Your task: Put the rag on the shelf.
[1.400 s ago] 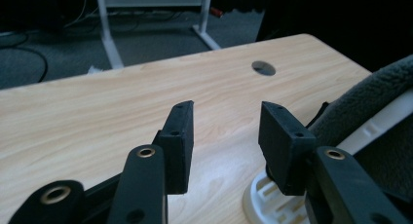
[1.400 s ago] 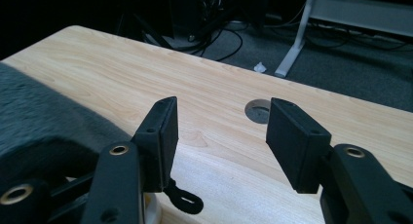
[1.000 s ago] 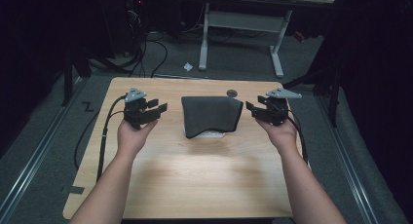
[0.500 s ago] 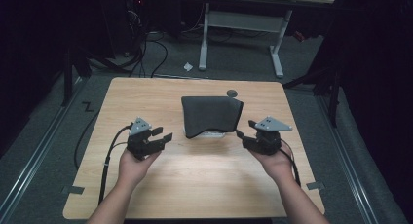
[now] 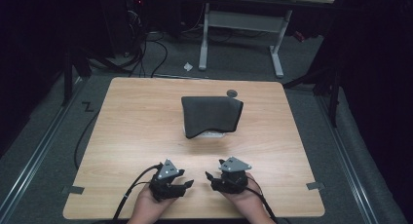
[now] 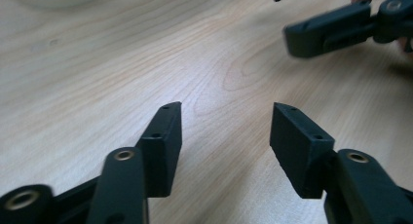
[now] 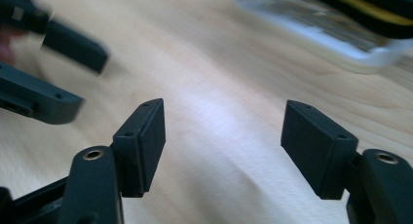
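A dark folded cloth [image 5: 212, 114] lies at the middle of the wooden table [image 5: 136, 117], draped over a white object [image 5: 213, 134] that peeks out at its near edge. Both grippers sit low near the table's front edge, well short of the cloth. My left gripper [image 5: 187, 181] is open and points right; its jaws [image 6: 224, 131] stand wide over bare wood. My right gripper [image 5: 209, 180] is open and points left, facing the other at close range, with nothing between its fingers [image 7: 221, 136]. The white object's rim [image 7: 331, 29] appears blurred at the upper right of the right gripper view.
A small dark round disc [image 5: 232, 93] lies just behind the cloth. Bits of tape [image 5: 315, 186] mark the table's front corners. Beyond the table stand a white desk frame [image 5: 243, 24] and floor cables [image 5: 151, 44]. The right gripper's jaws [image 6: 336, 29] cross the left gripper view's top right.
Both hands have drawn back from beside the cloth to the front edge and come close together, jaws facing each other. The cloth has not moved.
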`<state>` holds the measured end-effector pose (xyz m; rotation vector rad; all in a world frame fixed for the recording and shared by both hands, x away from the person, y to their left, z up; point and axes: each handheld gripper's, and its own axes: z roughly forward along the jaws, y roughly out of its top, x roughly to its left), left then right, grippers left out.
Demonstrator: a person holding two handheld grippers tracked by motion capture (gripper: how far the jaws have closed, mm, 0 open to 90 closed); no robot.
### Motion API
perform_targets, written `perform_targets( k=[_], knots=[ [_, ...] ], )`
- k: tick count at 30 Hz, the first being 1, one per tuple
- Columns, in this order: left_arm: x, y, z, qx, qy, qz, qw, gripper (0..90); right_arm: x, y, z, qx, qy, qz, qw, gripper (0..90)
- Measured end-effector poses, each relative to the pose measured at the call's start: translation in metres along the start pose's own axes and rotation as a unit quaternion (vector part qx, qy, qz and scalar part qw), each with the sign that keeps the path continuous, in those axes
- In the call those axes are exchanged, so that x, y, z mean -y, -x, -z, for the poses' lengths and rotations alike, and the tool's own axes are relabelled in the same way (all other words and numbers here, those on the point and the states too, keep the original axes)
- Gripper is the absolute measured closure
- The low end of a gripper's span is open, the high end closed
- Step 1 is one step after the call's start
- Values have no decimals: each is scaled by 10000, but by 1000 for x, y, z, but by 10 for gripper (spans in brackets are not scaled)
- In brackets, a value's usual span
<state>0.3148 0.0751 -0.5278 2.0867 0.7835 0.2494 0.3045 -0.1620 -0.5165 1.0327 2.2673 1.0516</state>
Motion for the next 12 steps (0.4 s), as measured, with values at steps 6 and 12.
perform_targets(
  k=[6, 12],
  knots=[
    [2, -15, 8, -93, 29, 84, 9999, 458, 4, 0, -5, -20, -77, 153, 9999, 358],
    [4, -22, 7, -135, 23, 207, 9997, 457, 6, 5, -9, -48, -127, 144, 9998, 361]
  ],
)
